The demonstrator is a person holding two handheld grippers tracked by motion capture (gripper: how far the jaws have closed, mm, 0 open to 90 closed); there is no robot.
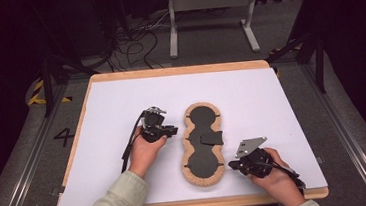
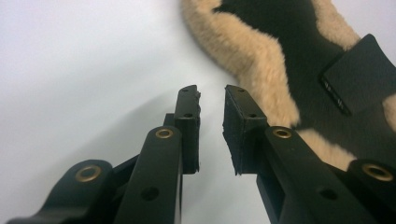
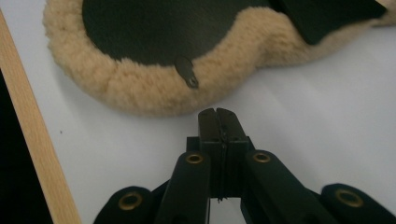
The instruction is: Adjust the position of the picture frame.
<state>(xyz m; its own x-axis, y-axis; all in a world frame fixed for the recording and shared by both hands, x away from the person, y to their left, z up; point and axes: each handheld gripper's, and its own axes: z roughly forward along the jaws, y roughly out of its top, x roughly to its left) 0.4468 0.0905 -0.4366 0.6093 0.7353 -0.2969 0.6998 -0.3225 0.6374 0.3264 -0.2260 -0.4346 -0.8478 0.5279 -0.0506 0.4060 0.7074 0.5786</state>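
A peanut-shaped fleece pad [image 1: 202, 142], black on its face and edged with tan pile, is lying flat on the white sheet [image 1: 121, 103] that is covering the desk [image 1: 178, 71]; it is being kept near the middle of the sheet, its long axis running away from the person. A black flap [image 1: 211, 138] is lying on the pad's face, towards its right edge at the narrow waist, and a small black tab [image 3: 187, 72] is being shown at the pad's near end, reaching out over the tan pile.

The left tongs [image 1: 168, 131] are being held just left of the pad, beside its waist and clear of the fleece. In the left gripper view they [image 2: 211, 126] are being held a little apart, with a narrow gap between the pads and nothing gripped in it.

The right tongs [image 1: 232, 165] are being held just right of the pad's near end, pointed at the tan rim without touching it. In the right gripper view they [image 3: 217, 122] are being pressed fully together, and nothing is being clamped between them.
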